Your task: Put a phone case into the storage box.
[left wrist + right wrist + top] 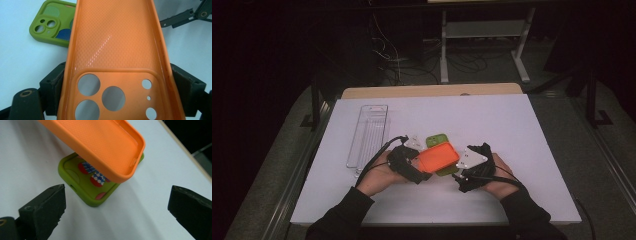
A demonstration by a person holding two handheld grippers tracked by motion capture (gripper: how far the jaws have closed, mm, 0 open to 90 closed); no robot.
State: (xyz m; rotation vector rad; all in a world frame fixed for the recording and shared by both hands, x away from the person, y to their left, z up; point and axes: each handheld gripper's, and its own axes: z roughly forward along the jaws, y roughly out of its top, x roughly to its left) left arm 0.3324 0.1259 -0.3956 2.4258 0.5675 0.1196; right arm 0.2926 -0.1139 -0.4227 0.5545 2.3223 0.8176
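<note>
An orange phone case hangs just above the white table, its hollow side up, and my left gripper is shut on its camera-hole end. Under its far end lies a green phone case flat on the table, with coloured patches showing inside. My right gripper stands open just right of the orange case, jaws wide apart and holding nothing, level with the green case's near end.
A clear plastic tray lies lengthwise at the left of the white table top. The table's wooden far edge borders a dark floor with desk legs and cables.
</note>
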